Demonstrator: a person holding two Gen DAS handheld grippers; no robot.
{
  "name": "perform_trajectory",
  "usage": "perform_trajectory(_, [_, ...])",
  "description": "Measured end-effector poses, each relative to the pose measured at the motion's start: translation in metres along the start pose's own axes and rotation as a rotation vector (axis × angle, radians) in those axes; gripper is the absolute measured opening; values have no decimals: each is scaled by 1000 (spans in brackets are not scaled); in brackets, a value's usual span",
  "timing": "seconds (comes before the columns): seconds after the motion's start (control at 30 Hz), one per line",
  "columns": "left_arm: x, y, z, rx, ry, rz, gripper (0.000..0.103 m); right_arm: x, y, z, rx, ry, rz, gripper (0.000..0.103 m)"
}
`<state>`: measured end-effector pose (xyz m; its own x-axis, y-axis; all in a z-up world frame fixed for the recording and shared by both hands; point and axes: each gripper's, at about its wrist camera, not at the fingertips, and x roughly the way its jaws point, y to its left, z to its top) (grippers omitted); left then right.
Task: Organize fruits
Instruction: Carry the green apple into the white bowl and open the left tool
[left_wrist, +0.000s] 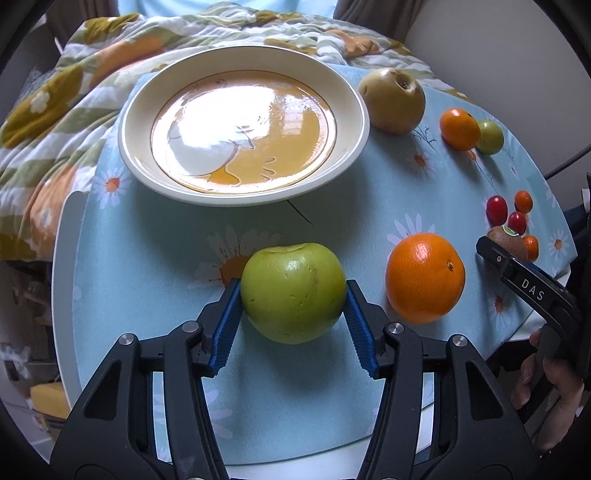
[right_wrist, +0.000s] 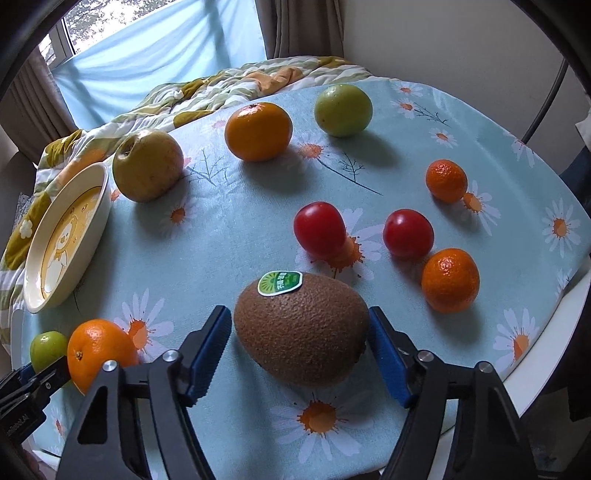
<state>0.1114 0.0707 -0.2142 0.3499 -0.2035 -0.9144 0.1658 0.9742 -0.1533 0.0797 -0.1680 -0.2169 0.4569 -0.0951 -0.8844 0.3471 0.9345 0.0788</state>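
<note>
Your left gripper (left_wrist: 293, 295) is closing its blue pads on the green apple (left_wrist: 293, 291), both pads touching its sides, while the apple is sitting on the daisy tablecloth (left_wrist: 155, 266). The empty duck plate (left_wrist: 243, 129) is lying at twelve o'clock from the apple, and the big orange (left_wrist: 424, 277) is resting at three o'clock, just beside it.

Your right gripper (right_wrist: 299, 332) is straddling the kiwi (right_wrist: 301, 328): the right pad is touching its end, while a thin gap is showing at the left pad, so no firm grip is showing. Two red tomatoes (right_wrist: 320, 229) are lying at twelve to one o'clock from the kiwi, and a small mandarin (right_wrist: 450, 279) at two.
</note>
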Motion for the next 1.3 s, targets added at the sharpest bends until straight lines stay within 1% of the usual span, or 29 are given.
perform_trajectory(0.4, [-6,3,2,-11,-17,-20,60,-9,0,6,-10,-5,26,61])
perform_trajectory(0.83, [-30,7,13,-16,-79,-34,60,-21,14,18,-50,-24,51,61])
perform_trajectory(1.13, [-56,27,40,-18,-163,-10,60,-42,44,48,-102,-56,104,61])
perform_trajectory(1.3, [-58,41,66,19,-206,6,60,-50,70,67,-141,-82,141,61])
